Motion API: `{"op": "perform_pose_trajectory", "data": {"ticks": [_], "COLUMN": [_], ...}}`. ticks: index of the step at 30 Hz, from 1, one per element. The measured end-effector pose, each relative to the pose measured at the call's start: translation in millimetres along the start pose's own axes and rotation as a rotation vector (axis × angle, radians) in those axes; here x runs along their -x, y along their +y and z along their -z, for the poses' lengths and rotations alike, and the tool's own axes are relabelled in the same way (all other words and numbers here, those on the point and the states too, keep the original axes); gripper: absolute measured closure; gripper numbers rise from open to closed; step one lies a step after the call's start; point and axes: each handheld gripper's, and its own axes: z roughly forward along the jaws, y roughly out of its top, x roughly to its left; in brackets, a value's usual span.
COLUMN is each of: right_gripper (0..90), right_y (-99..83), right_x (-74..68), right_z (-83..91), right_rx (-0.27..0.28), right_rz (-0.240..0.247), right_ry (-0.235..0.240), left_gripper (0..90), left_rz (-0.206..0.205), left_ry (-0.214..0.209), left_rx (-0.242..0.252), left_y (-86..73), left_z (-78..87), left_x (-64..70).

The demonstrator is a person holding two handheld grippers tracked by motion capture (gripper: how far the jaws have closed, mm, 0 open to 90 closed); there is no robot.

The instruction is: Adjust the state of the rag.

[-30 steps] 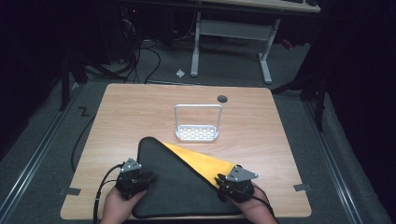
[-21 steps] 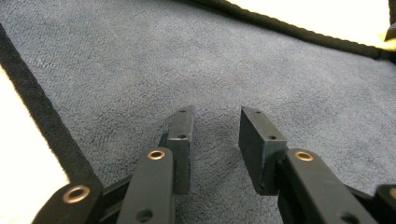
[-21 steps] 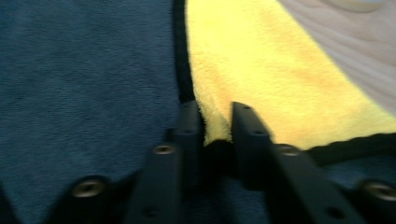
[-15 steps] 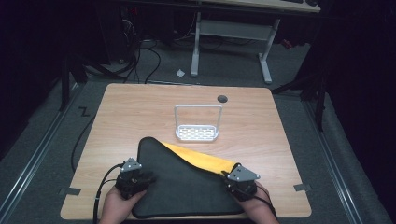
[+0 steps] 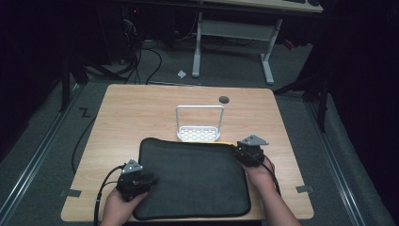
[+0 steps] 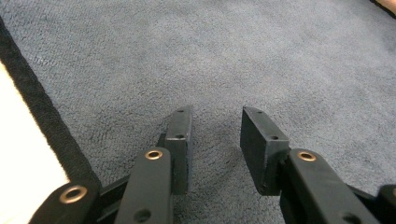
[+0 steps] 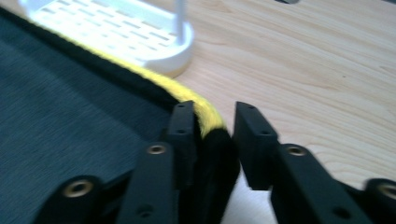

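A dark fabric mat (image 5: 193,176) with a black bound edge lies flat on the near half of the wooden table (image 5: 141,108), its front edge at the table's near edge. A thin strip of yellow (image 7: 194,100) shows along its far right border. The right gripper (image 5: 249,151) sits at the mat's far right corner; in the right gripper view the corner stands between its two jaws, which are slightly apart around it, and whether they press on it I cannot tell. The left gripper (image 5: 136,178) rests over the mat's near left part, its jaws spread with only fabric beneath them. Just beyond the mat's far edge stands a small white rack (image 5: 199,123) with a perforated base and an upright hoop.
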Motion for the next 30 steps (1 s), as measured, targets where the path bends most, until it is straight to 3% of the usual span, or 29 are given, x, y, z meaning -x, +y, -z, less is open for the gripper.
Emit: {"op": "perform_pose_trajectory", "data": {"ticks": [3,4,6,7,8,9,10,11,12,13,14,15,16,17,18,19,22,25,27,30], "right_gripper": [59.0,57.0,56.1,56.7,64.0,72.4,75.3,75.3,75.7,75.7,76.8,76.8,80.0,81.1,81.4,81.4,81.7,81.4,80.7,80.6], "right_y": [9.4,16.9,19.9,21.0,16.7,11.0,4.1,4.1,-9.5,-9.5,-18.6,-18.6,-24.4,-27.2,-29.1,-29.1,-36.9,-47.9,-54.2,-55.5], "right_x": [7.3,8.3,7.6,5.7,-3.6,-9.4,-15.4,-15.4,-25.7,-25.7,-24.8,-24.8,-19.3,-16.5,-13.7,-13.7,-7.0,2.4,13.5,20.0], "right_z": [6.9,18.5,25.4,31.9,40.8,42.2,39.9,39.9,26.7,26.7,14.0,14.0,6.5,6.3,8.0,8.0,17.8,29.6,35.6,35.5], "right_rx": [0.018,0.045,0.063,0.08,0.085,0.074,0.048,0.048,-0.028,-0.028,-0.078,-0.078,-0.12,-0.12,-0.119,-0.119,-0.126,-0.124,-0.124,-0.119], "right_rz": [0.007,0.024,0.026,0.024,0.051,0.068,0.079,0.079,0.111,0.111,0.09,0.09,0.046,0.04,0.029,0.029,0.037,0.033,0.021,0.002], "right_ry": [-0.024,-0.04,-0.046,-0.039,-0.016,0.013,0.05,0.05,0.045,0.045,0.026,0.026,0.028,0.036,0.042,0.042,0.013,-0.019,-0.052,-0.053], "left_gripper": [65.0,64.2,63.5,63.2,62.7,63.2,65.0,65.0,71.3,71.3,81.4,81.4,81.8,82.3,82.8,82.7,82.5,81.9,81.0,80.4], "left_rz": [0.0,0.007,-0.005,-0.019,-0.026,-0.016,0.001,0.015,0.008,-0.003,0.005,0.031,0.046,0.038,0.006,0.006,-0.011,-0.066,-0.078,-0.094], "left_ry": [0.0,0.002,0.016,0.027,0.034,0.039,0.044,0.054,0.076,0.13,0.171,0.172,0.168,0.17,0.155,0.155,0.1,0.061,0.031,0.028], "left_rx": [-0.004,-0.007,-0.007,0.012,0.032,0.061,0.087,0.097,0.093,0.082,0.076,0.082,0.079,0.062,0.017,0.017,0.003,-0.012,-0.015,-0.002], "left_y": [0.4,1.0,3.1,4.8,7.5,10.5,13.8,16.8,19.0,20.2,20.8,21.3,21.8,22.0,21.1,21.1,21.8,23.1,23.4,23.2], "left_z": [0.1,0.2,1.9,3.8,6.2,8.1,8.7,7.2,3.6,-0.1,-2.6,-4.0,-5.6,-8.4,-15.1,-15.1,-22.1,-30.9,-35.5,-39.6], "left_x": [-0.1,0.3,2.6,3.8,3.5,1.7,-1.3,-4.5,-7.6,-9.5,-12.2,-15.5,-17.1,-16.8,-13.1,-13.1,-1.7,17.4,25.5,31.4]}}
